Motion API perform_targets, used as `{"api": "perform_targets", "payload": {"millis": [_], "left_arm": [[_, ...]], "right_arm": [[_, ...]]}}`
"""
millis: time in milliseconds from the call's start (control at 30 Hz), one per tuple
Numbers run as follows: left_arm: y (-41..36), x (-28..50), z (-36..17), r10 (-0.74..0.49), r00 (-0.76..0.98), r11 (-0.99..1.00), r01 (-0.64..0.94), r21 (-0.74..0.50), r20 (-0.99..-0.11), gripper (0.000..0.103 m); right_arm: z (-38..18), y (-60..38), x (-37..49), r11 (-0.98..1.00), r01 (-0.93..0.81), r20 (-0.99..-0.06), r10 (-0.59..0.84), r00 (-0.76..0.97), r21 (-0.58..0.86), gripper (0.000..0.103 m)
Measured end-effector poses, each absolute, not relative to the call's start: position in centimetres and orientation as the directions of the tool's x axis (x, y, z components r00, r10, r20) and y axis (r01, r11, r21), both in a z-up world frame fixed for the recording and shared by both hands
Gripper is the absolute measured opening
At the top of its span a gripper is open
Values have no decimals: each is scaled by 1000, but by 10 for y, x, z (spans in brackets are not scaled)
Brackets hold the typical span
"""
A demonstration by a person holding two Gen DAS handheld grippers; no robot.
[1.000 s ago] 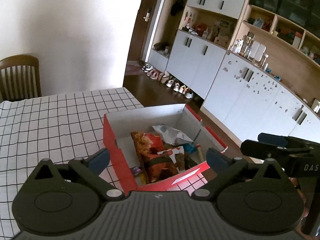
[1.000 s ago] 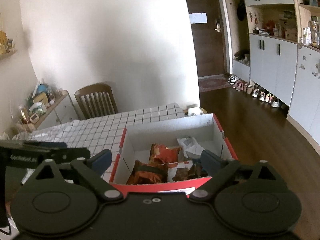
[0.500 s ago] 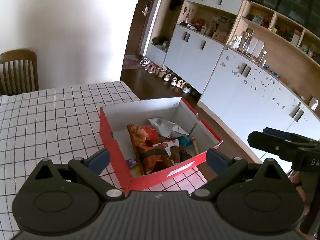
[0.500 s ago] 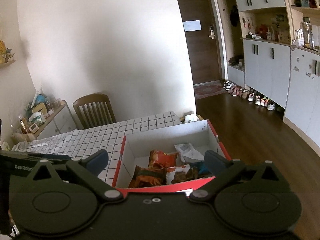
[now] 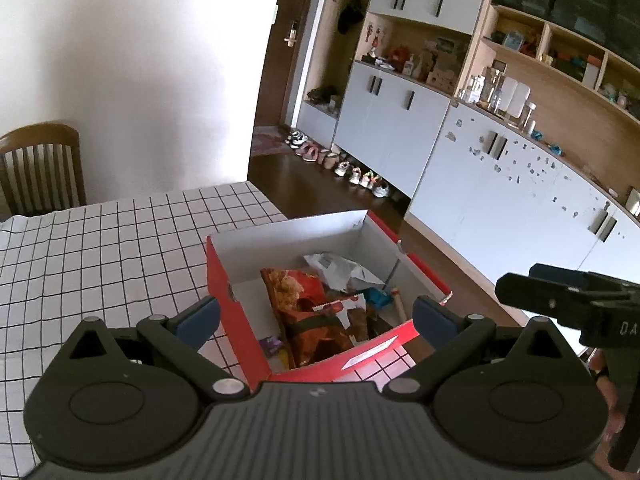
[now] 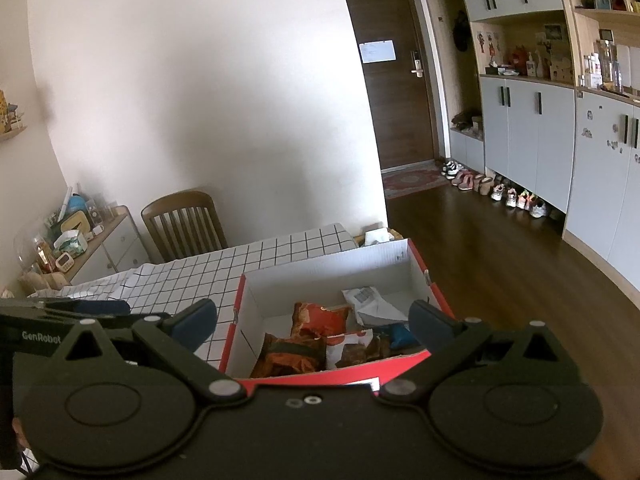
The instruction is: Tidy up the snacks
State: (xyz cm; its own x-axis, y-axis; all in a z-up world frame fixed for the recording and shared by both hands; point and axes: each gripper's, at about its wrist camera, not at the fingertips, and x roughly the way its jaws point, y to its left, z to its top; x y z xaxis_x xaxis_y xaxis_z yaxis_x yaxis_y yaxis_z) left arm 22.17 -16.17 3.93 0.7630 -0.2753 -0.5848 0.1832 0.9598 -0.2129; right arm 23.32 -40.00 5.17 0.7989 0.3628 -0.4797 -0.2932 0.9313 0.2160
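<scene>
Since a second ago both cameras are being drawn back and upward from the red box, so that more of the room is being shown above it while the box is being seen lower and smaller in each view. The left gripper is being held with its blue-padded fingers spread wide and nothing between them, above the near corner of the box. The right gripper is likewise being held wide apart and empty, just over the near red wall of the box; its dark body is also being caught at the right edge of the left view. Inside the white-lined box the snacks are lying: an orange snack bag toward the near left, a second orange packet behind it, a crumpled white wrapper toward the far right, and a small blue packet beside it. The box is being carried by a checked tablecloth at the table's right corner. Farther off, a wooden chair is standing against the white wall, a row of shoes is lined under the grey cabinets, and a brown door is closing the far end.
</scene>
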Motion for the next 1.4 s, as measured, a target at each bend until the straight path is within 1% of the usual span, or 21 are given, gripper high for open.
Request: {"api": "perform_targets", "payload": {"millis": [367,600,1400], "left_arm": [[-165,220,40,-248,769,968,166,-190,-590,103],[-165,216,41,-246,785,968,165,-190,-569,103],[-168,213,39,-248,783,967,163,-197,-570,103]], "right_arm": [[50,-401,233,932,-289,-480,361,800,219,102],[49,-402,232,931,-289,-479,362,800,222,102],[42,-406,227,930,-280,-484,363,796,238,102]]}}
